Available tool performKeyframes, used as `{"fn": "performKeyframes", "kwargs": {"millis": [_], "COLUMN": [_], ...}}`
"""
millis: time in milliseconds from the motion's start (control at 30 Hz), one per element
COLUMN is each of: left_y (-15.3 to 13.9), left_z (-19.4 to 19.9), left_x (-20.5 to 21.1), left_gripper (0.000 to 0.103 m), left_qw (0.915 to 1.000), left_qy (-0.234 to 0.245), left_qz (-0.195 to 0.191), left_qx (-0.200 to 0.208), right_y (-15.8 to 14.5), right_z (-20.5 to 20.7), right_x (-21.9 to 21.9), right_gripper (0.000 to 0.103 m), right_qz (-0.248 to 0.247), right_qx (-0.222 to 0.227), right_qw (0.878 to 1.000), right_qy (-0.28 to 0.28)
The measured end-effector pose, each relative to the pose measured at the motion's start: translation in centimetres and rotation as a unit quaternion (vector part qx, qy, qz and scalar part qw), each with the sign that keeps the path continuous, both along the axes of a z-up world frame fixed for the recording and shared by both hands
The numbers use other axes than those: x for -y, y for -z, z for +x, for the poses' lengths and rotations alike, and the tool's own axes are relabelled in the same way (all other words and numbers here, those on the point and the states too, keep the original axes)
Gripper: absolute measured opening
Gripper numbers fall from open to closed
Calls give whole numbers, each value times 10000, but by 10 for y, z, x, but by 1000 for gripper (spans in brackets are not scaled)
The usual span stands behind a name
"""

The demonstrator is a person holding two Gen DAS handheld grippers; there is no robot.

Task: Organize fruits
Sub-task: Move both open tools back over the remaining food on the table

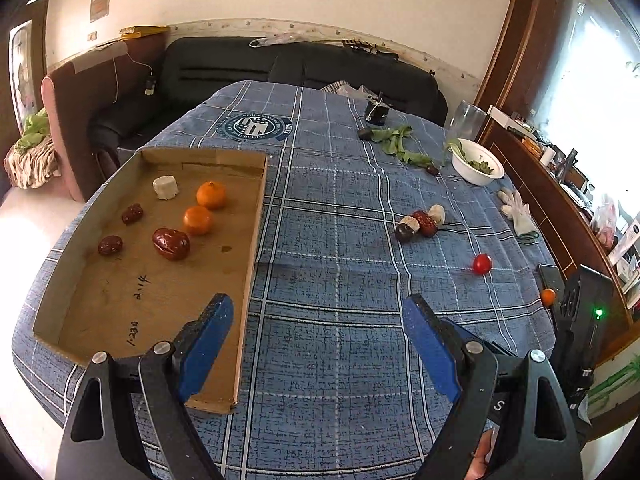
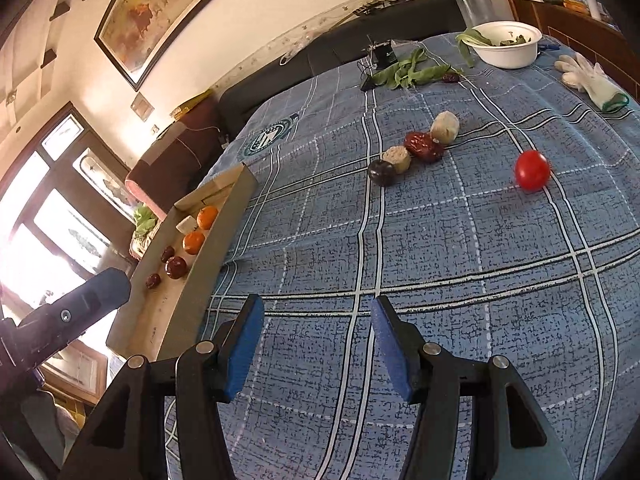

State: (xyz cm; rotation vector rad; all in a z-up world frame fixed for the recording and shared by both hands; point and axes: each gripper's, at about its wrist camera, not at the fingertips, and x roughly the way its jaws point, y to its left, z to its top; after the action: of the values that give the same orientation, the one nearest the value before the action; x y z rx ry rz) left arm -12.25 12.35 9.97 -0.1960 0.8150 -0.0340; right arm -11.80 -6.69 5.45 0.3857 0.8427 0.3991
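Observation:
A shallow cardboard tray lies on the blue plaid cloth at the left. In it are two oranges, three red dates and a white chunk. Loose on the cloth are a red tomato, and a cluster of a dark plum, a red date and two pale chunks. My left gripper is open and empty, above the tray's right edge and bare cloth. My right gripper is open and empty, above the cloth in front of the cluster.
A white bowl of greens stands at the far right, with loose green leaves, a small dark date and a white glove nearby. A small black device sits at the far edge. A dark sofa lies behind the table.

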Motion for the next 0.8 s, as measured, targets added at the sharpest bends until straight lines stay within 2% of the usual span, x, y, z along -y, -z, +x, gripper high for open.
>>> {"fn": "performKeyframes", "kwargs": {"millis": [200, 500, 800], "left_y": [6, 21, 25], "left_z": [5, 15, 19], "left_x": [4, 13, 19], "left_gripper": [86, 86, 86], "left_qw": [10000, 9996, 9993], "left_qy": [-23, 160, 307], "left_qz": [43, -67, -15], "left_qx": [-78, -235, -212], "right_y": [1, 4, 5], "right_z": [0, -7, -7], "right_x": [10, 56, 54], "right_gripper": [61, 62, 62], "right_qz": [-54, -94, -98], "right_qx": [-7, -70, -21], "right_qw": [10000, 9986, 9989], "right_qy": [37, 517, 460]}}
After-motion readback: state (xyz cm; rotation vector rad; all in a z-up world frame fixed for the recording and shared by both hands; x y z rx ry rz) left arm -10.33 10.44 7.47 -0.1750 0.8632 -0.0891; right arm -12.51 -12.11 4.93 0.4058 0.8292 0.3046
